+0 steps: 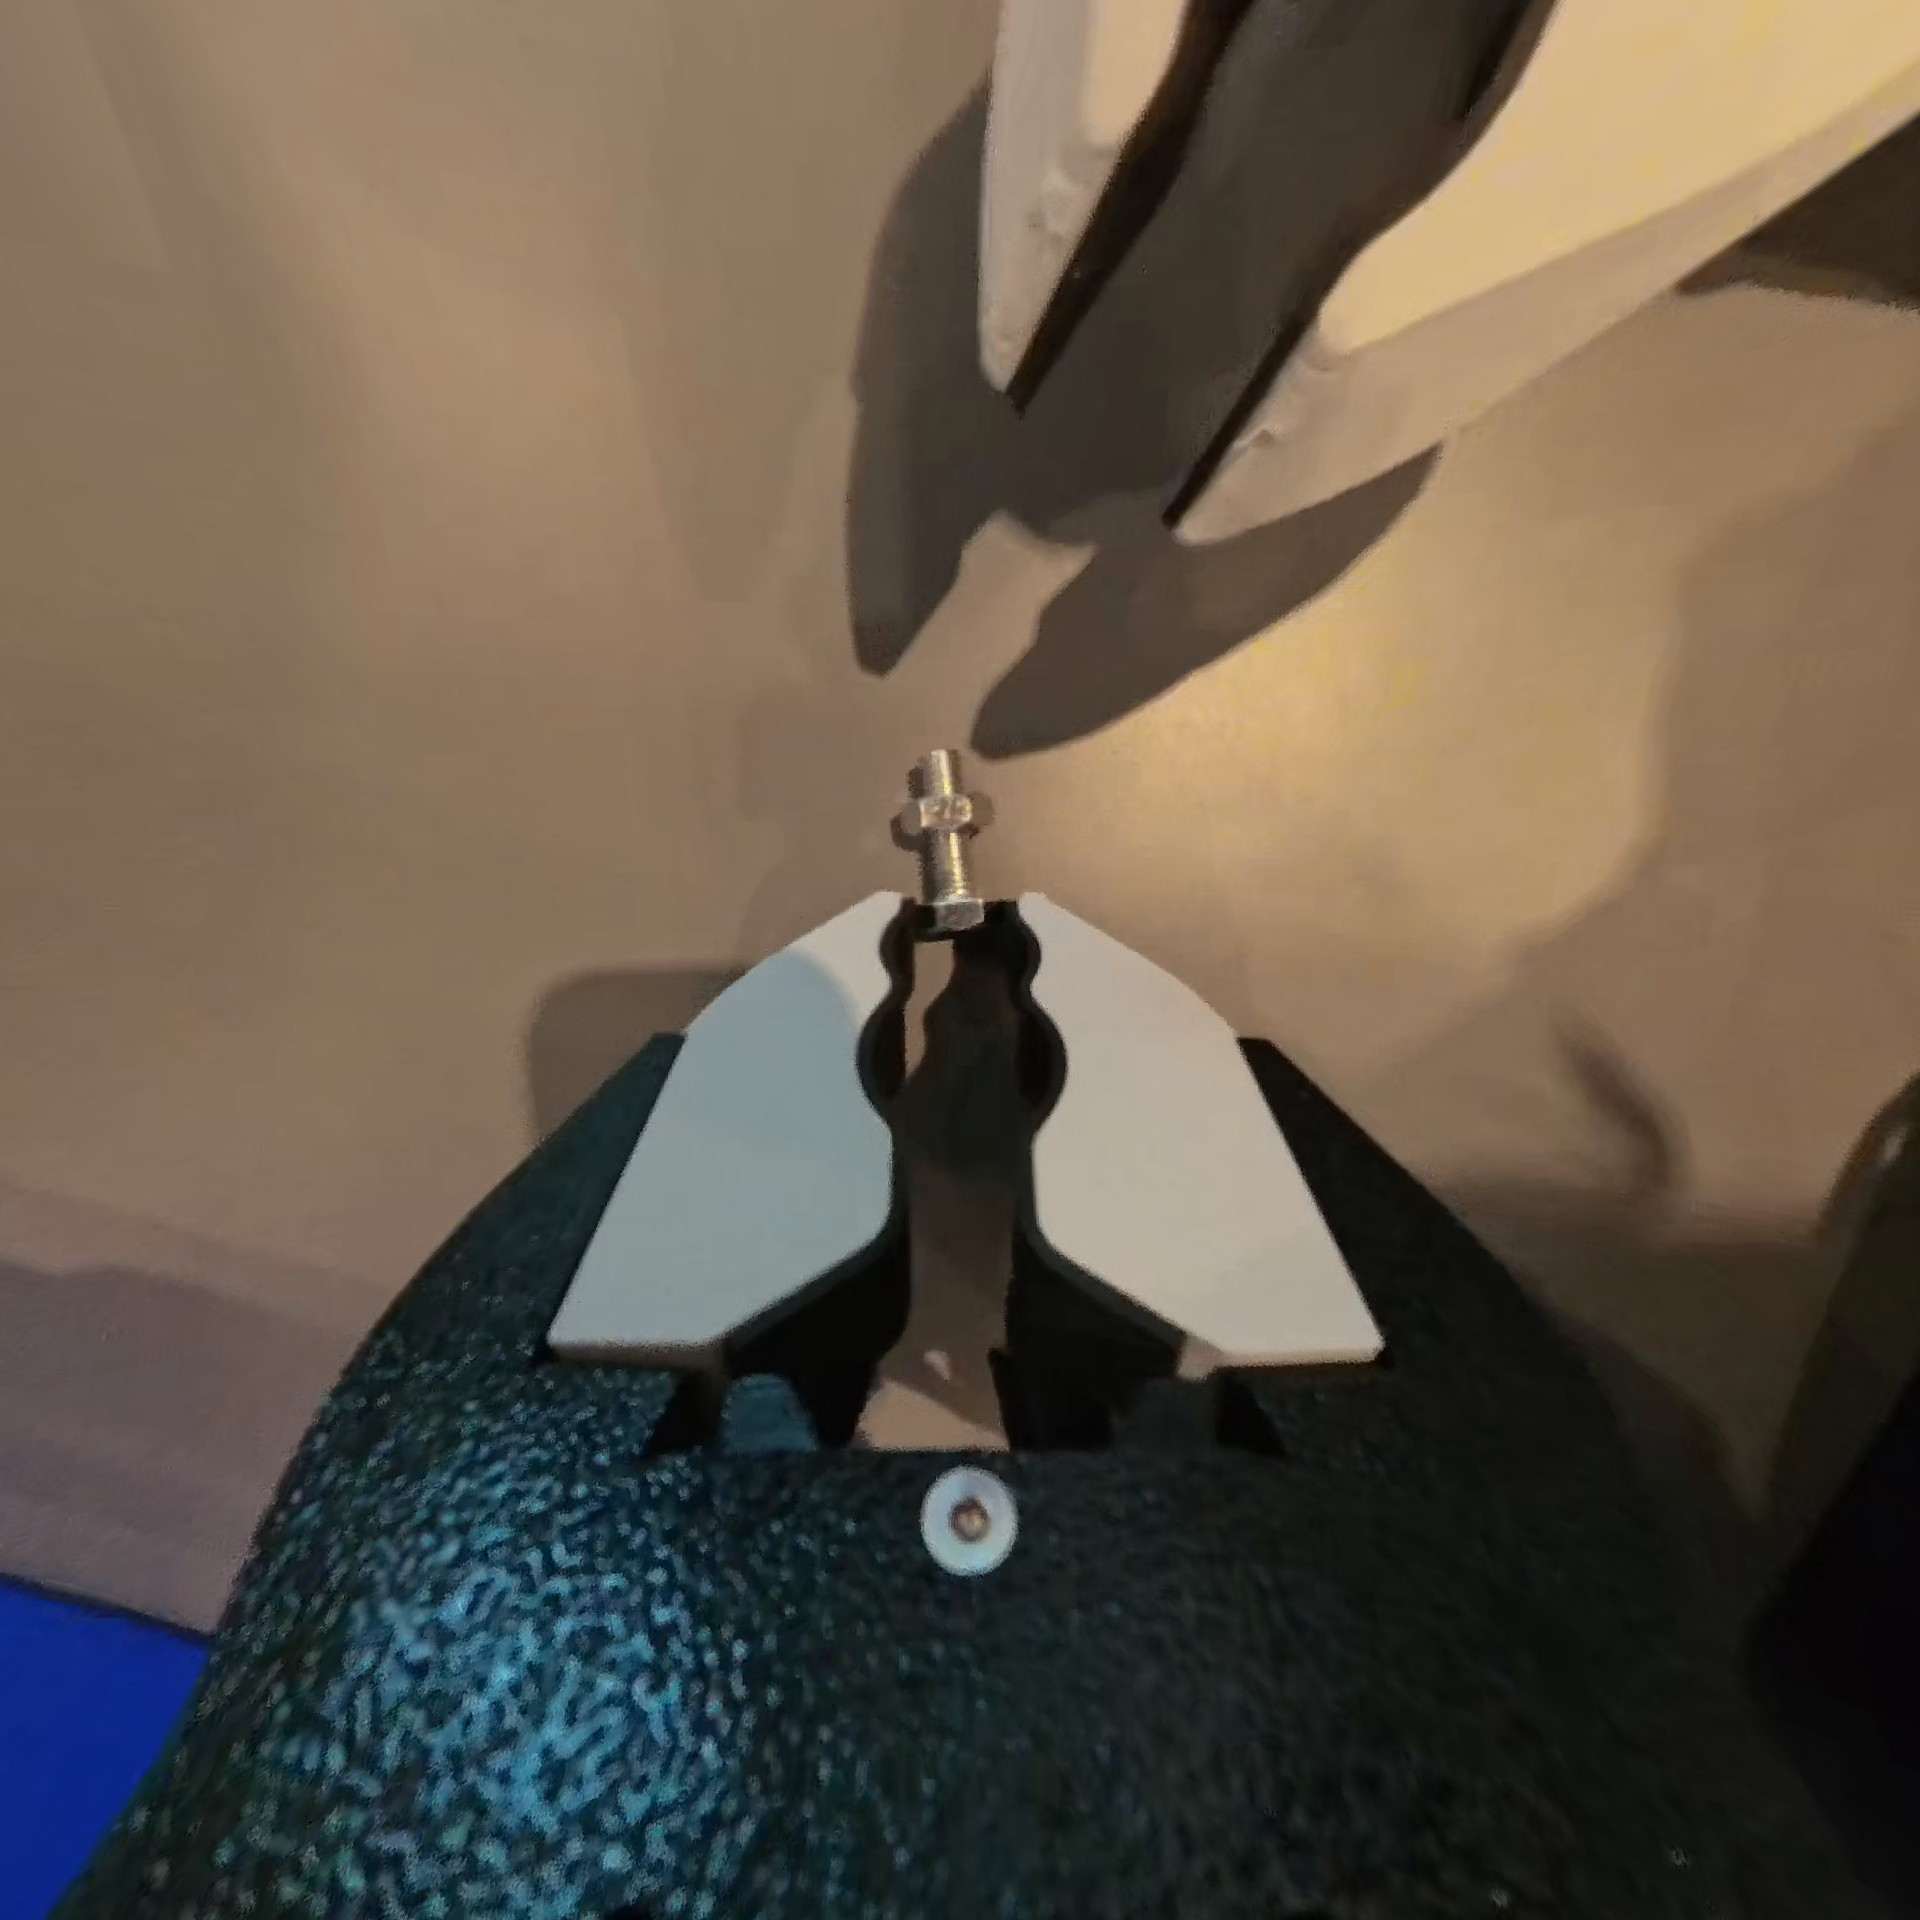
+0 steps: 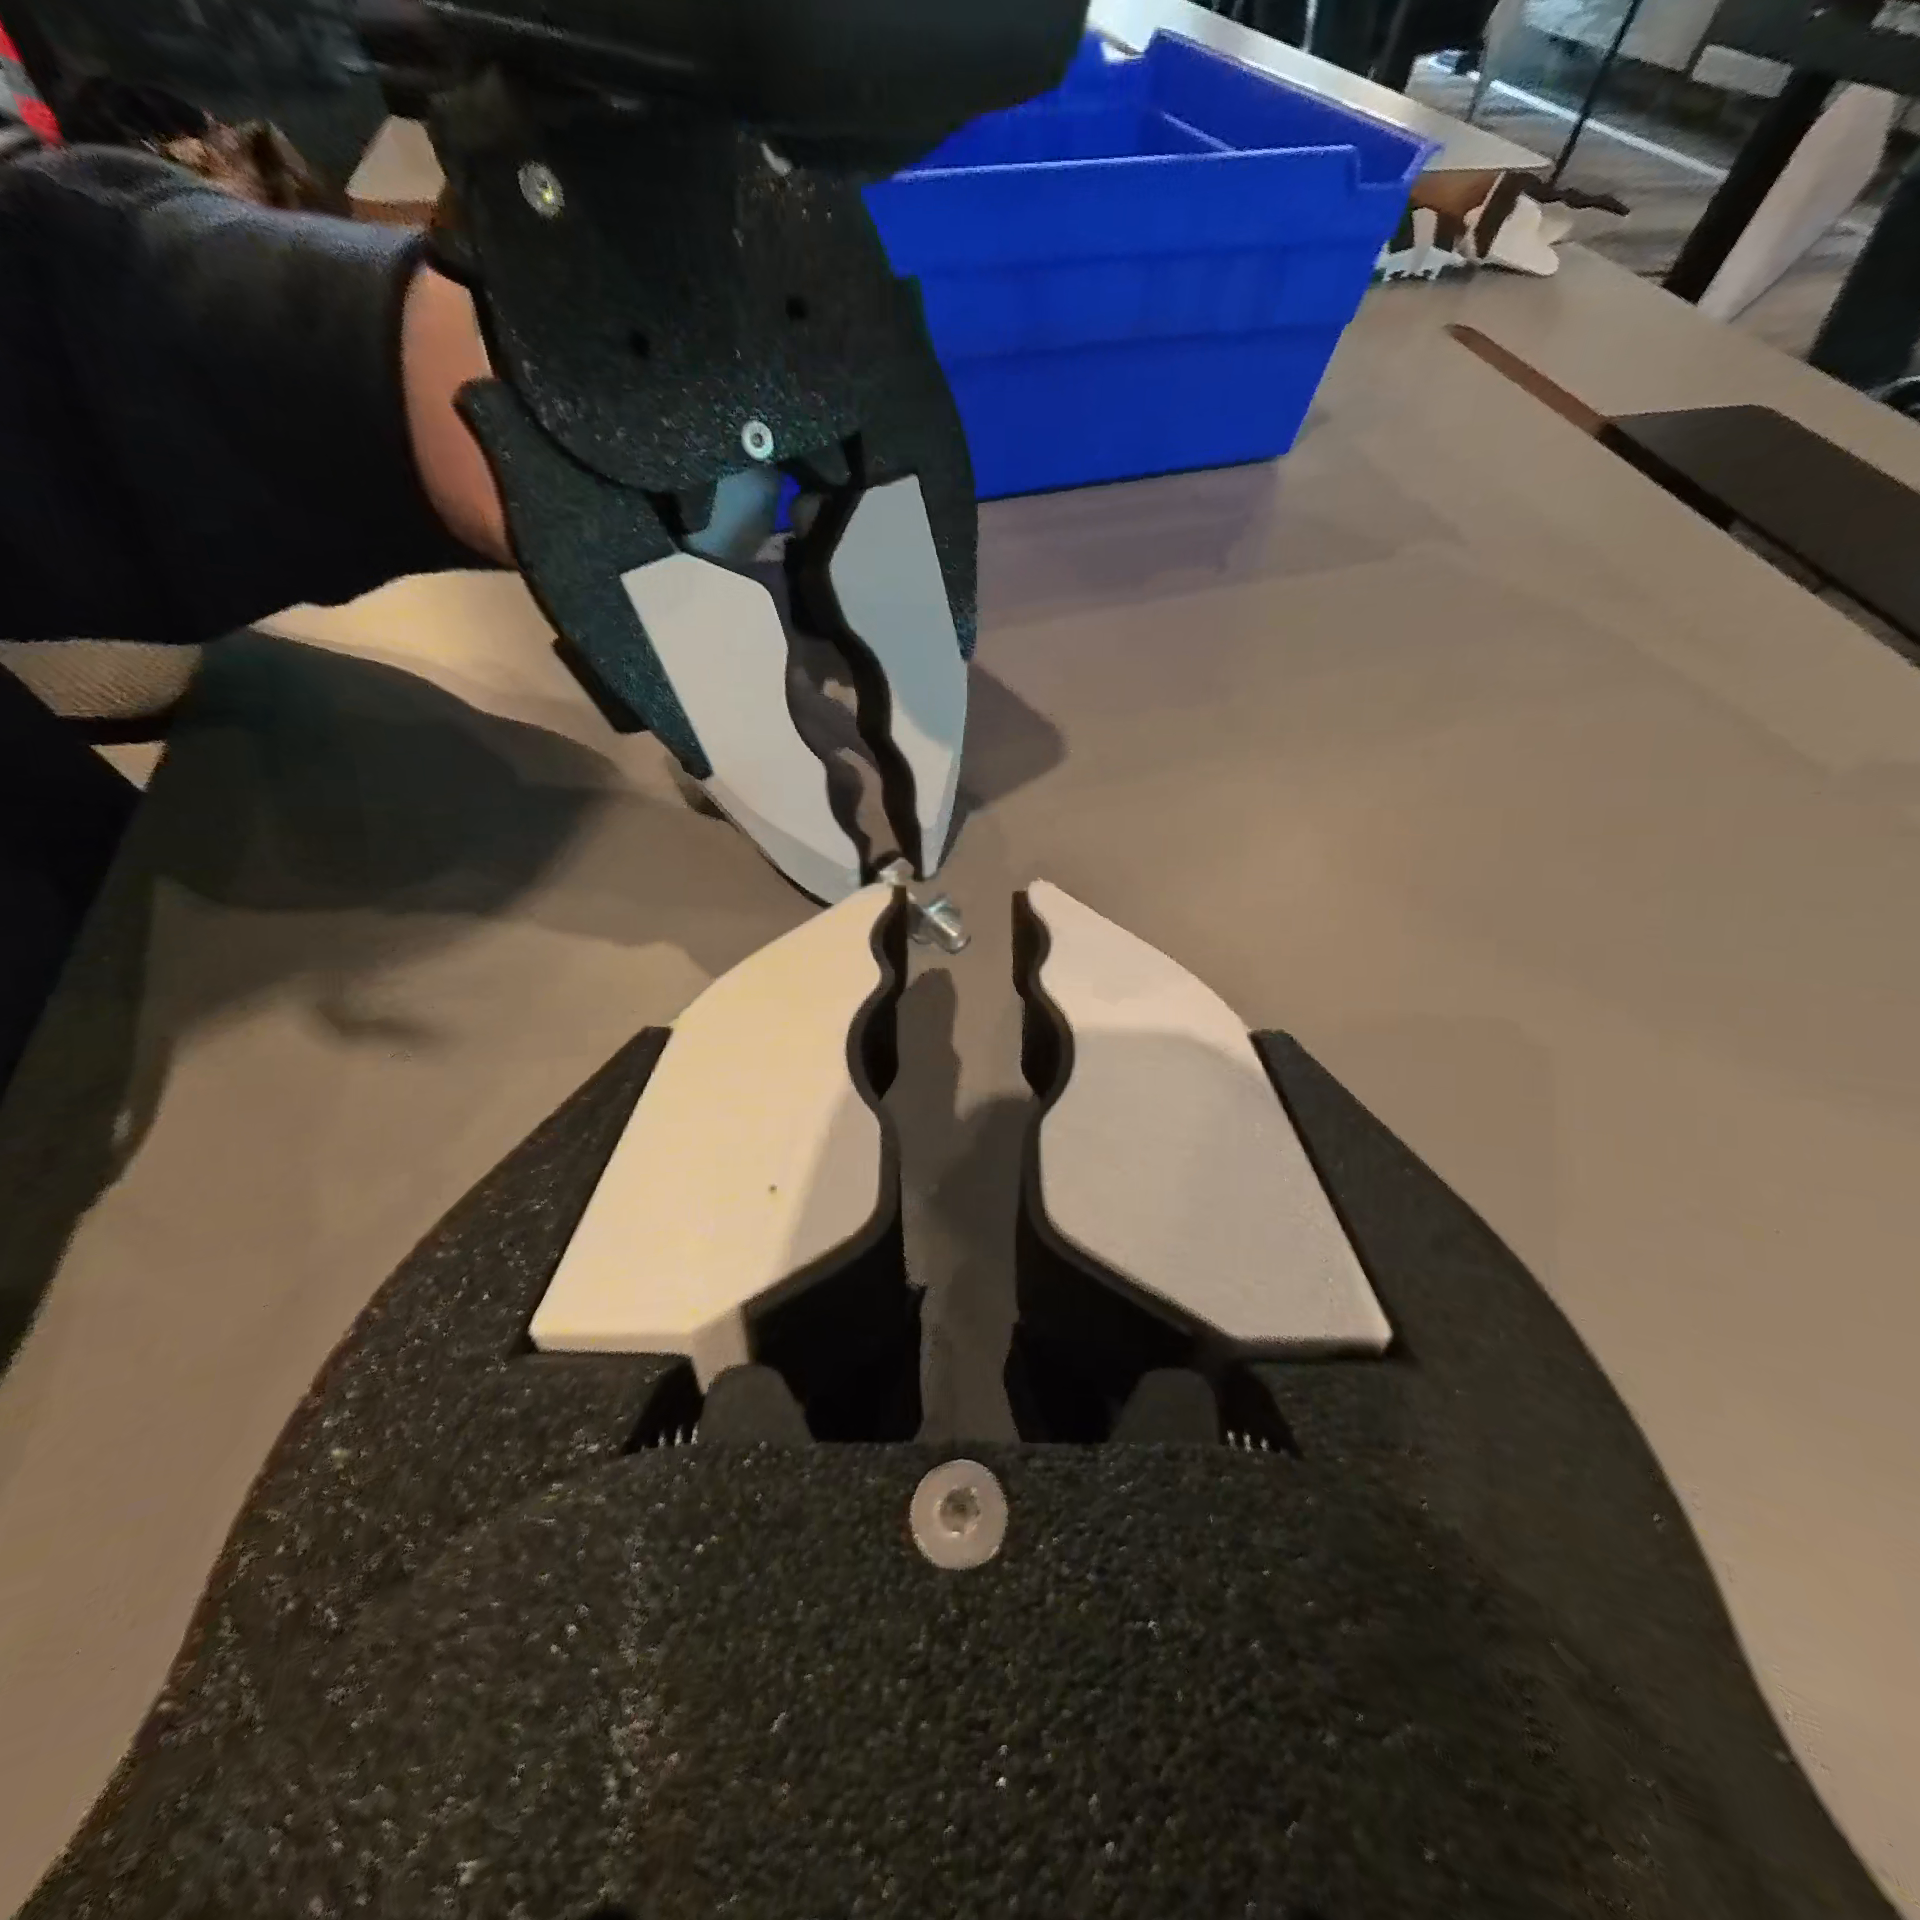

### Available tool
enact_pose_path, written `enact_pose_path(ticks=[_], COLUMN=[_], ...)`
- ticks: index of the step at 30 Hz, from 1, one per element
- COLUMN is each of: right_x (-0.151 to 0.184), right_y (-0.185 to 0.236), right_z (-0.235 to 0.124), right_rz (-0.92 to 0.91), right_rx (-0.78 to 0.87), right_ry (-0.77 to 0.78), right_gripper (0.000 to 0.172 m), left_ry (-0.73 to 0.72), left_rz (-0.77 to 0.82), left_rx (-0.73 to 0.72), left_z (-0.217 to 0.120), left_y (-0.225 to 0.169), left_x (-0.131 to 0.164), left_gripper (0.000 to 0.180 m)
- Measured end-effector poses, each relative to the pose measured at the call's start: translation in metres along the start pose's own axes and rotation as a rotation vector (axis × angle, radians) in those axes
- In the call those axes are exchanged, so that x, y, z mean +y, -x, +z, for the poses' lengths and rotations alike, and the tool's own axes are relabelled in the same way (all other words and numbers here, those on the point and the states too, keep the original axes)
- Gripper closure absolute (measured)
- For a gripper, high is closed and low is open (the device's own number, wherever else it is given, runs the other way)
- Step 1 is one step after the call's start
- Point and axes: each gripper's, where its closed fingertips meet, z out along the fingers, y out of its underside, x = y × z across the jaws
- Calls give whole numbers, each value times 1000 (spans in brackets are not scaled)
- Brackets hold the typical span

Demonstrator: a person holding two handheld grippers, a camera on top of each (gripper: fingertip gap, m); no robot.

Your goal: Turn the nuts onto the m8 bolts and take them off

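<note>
The left tongs grip the bolt by its partly hidden head, the nut at 12 o'clock; the right tongs are open, holding nothing.

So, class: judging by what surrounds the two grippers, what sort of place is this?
Probably a workshop or lab bench, not a home. A plain grey worktable carries a blue plastic parts bin, more tables stand behind it, and the left gripper holds a small bolt.

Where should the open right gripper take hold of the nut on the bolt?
Across the nut on two opposite flats, coming from the bolt's free threaded end. The left gripper already pinches the head, and the hex gives parallel faces.
</note>
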Motion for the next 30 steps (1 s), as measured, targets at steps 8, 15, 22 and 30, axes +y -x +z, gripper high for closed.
enact_pose_path(ticks=[8, 15, 22, 30], right_x=[8, 25, 44, 47], right_y=[18, 8, 14, 28], right_z=[8, 9, 8, 6], right_rz=[87, 152, 158, 143], right_rx=[-184, -165, -179, -247], right_ry=[17, 140, 268, 299], right_gripper=[136, 127, 127, 133], left_ry=[-85, -365, -438, -444], left_rz=[215, 422, 474, 467], left_rx=[2, -85, -50, -3], left_z=[0, 5, 6, 9], left_y=[1, -8, -18, -23], left_x=[-7, -35, -36, -35], left_gripper=[166, 166, 166, 167])
